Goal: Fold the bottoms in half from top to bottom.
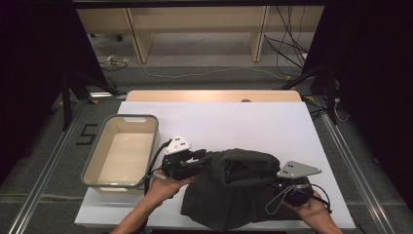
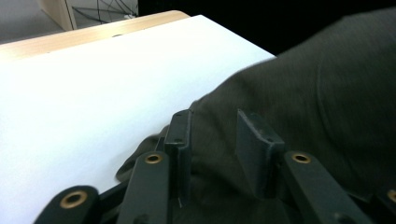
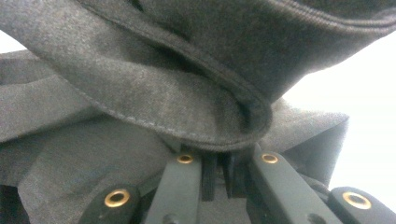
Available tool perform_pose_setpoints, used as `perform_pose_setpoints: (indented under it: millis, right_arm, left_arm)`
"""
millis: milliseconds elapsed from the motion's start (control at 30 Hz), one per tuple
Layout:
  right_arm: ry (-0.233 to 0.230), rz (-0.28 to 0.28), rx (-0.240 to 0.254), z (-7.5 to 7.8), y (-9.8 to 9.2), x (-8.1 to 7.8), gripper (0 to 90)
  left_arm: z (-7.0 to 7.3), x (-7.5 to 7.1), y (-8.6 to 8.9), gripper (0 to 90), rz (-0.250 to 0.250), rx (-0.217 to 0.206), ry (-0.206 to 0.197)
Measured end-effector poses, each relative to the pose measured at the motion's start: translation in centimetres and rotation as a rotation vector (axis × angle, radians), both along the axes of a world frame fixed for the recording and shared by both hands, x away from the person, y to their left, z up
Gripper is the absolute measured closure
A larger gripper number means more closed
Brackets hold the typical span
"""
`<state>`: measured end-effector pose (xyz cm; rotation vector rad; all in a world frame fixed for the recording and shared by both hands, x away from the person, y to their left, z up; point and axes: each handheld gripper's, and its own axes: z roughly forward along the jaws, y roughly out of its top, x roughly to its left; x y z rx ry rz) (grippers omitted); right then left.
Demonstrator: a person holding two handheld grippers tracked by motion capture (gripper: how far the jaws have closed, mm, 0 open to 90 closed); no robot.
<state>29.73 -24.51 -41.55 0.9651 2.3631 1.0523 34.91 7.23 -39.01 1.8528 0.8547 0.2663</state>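
Garment: a dark cloth (image 1: 238, 187) lies bunched at the lower centre of the high view, on the white table (image 1: 243, 126), its upper part folded into a thick roll.
Left gripper (image 1: 202, 158): at the roll's left end, lower centre-left; in the left gripper view the jaws stand apart with cloth (image 2: 303, 107) behind and between them, the pads not pressing on it.
Right gripper (image 1: 287, 187): lower right, at the cloth's right edge; in the right gripper view the jaws are closed on a hemmed fold (image 3: 196, 116).
Bin (image 1: 100, 161): beige, at left, just beside the left gripper.
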Motion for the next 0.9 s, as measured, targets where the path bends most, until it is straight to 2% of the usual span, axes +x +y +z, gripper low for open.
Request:
perform_pose_setpoints:
  millis: [100,233,400,467,633,700,833,900]
  right_arm:
    - [-0.009,0.008,-0.007,-0.1,0.0,-0.1,86.0]
    - [-0.012,0.013,-0.009,-0.1,-0.1,-0.1,86.0]
    - [-0.013,0.014,-0.015,-0.2,-0.1,-0.2,85.9]
    - [-0.007,0.016,-0.014,-0.2,-0.1,-0.3,85.6]
    - [0.0,0.025,-0.035,-0.3,-0.1,-0.5,84.4]
    - [0.001,0.034,-0.063,-0.4,0.0,-0.6,82.6]
    - [0.008,0.055,-0.102,-0.5,-0.2,-1.0,77.9]
    - [0.015,0.063,-0.125,-0.5,-0.5,-1.2,75.5]
  left_arm:
    - [0.0,1.1,-1.6,71.6,-0.016,-0.005,0.01]
    - [-0.1,2.9,-3.3,76.1,-0.035,-0.039,0.05]
    - [-1.3,4.1,-3.9,79.2,-0.06,-0.035,0.101]
    - [-2.0,4.1,-3.9,79.5,-0.083,-0.046,0.134]
    - [-4.0,3.4,-3.7,81.9,-0.143,-0.018,0.179]
    - [-4.8,3.1,-3.4,81.9,-0.162,-0.007,0.181]
    - [-5.9,2.7,-2.6,83.7,-0.18,-0.024,0.2]
    - [-6.1,2.5,-2.6,84.0,-0.19,-0.017,0.198]
